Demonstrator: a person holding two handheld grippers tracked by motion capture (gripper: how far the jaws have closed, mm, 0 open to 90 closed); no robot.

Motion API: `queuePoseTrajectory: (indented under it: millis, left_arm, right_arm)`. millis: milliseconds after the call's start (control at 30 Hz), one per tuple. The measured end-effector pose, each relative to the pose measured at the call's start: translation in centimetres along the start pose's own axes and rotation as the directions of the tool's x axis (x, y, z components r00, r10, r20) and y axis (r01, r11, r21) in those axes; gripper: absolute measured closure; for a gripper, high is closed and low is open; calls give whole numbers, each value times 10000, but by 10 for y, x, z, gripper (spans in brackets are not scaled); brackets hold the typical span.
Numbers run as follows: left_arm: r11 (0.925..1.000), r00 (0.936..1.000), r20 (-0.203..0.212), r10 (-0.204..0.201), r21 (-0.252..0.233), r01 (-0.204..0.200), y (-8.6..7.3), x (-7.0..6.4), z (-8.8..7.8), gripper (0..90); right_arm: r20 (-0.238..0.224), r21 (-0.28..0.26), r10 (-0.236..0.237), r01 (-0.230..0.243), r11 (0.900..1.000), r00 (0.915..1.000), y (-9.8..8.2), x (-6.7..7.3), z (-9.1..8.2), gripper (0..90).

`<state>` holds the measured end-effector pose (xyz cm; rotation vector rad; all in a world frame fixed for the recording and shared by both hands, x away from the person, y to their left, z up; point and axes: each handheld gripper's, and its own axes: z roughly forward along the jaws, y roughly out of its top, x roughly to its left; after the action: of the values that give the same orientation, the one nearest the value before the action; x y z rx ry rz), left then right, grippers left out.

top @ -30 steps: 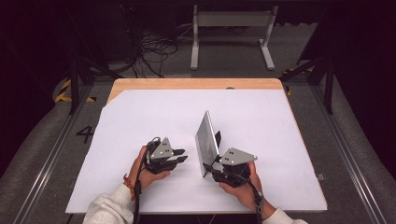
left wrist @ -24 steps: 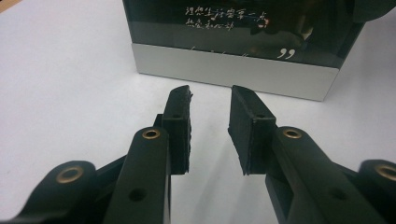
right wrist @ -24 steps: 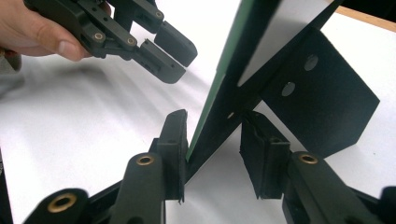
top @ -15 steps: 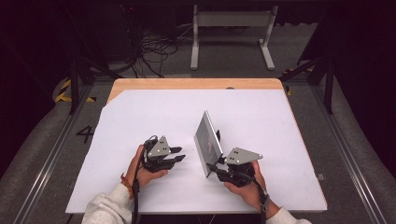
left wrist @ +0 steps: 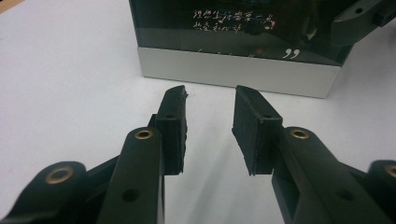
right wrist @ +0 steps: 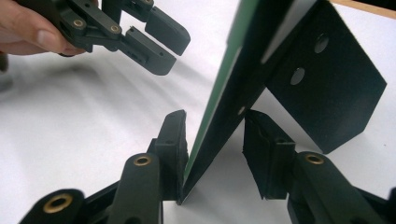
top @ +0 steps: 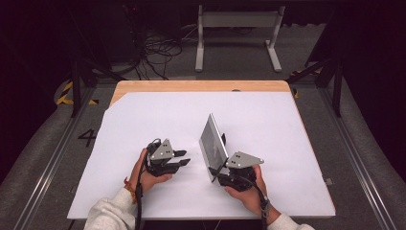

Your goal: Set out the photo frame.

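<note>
A flat photo frame [top: 213, 146] with a silver border stands tilted on the white table cover, propped by its black back stand [right wrist: 322, 79]. My right gripper [top: 216, 173] straddles the frame's near bottom corner [right wrist: 219, 126]. Its jaws have just been opening: the left pad [right wrist: 173, 135] rests against the frame's face and the right pad [right wrist: 261, 149] stands clear of it. My left gripper [top: 184, 159] lies to the left of the frame and points at it. Its jaws [left wrist: 210, 100] have just been opening with nothing between them. The frame's dark glass [left wrist: 238, 28] shows white writing.
The white cover [top: 158, 115] lies over a wooden table whose far edge [top: 191, 86] shows bare. Beyond the table are cables [top: 153, 52] on the floor and a white stand [top: 237, 28]. Metal rails [top: 48, 163] run along both sides.
The right hand has edged slightly to the right beside the frame. The frame stands where it was, and the left hand has kept its place.
</note>
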<state>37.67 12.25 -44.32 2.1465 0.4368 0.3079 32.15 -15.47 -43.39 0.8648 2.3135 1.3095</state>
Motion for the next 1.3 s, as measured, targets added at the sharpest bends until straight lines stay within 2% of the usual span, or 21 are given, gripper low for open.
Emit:
queuePoseTrajectory:
  millis: [67,233,267,433,567,800,933,1133,1200,1300]
  left_arm:
    - [10000,9998,162,-80,-41,80,-1,1,1,644]
    - [9999,9995,280,-136,-20,137,-1,2,3,633]
    - [9999,9995,297,-119,-11,120,-1,2,4,632]
    - [9999,9996,261,-126,-34,126,-1,3,4,619]
    - [9997,9996,196,-227,-33,228,-1,4,5,583]
    - [9995,9995,5,-301,19,301,0,6,8,510]
    - [9995,9995,-61,-320,48,321,1,7,11,468]
    - [9992,9992,-43,-395,-3,395,7,14,17,403]
    - [9991,9991,-63,-424,69,424,9,18,19,348]
    - [9985,9983,190,-548,38,548,12,24,21,283]
  right_arm:
    - [-206,54,166,-165,9998,9996,0,-3,0,610]
    - [-366,75,258,-255,9996,9990,0,-4,0,626]
    - [-590,78,431,-427,9991,9973,-1,-8,0,642]
    - [-695,166,387,-376,9992,9968,-1,-10,-1,655]
    - [-983,295,389,-361,9989,9944,0,-16,-2,684]
    - [-1274,556,237,-167,9983,9916,2,-24,-4,713]
    - [-1391,623,301,-216,9978,9898,2,-29,-5,728]
    - [-1347,659,271,-183,9977,9905,2,-29,-6,729]
    - [-1292,665,196,-111,9977,9914,1,-28,-7,727]
    - [-1121,723,85,-4,9974,9937,0,-26,-9,708]
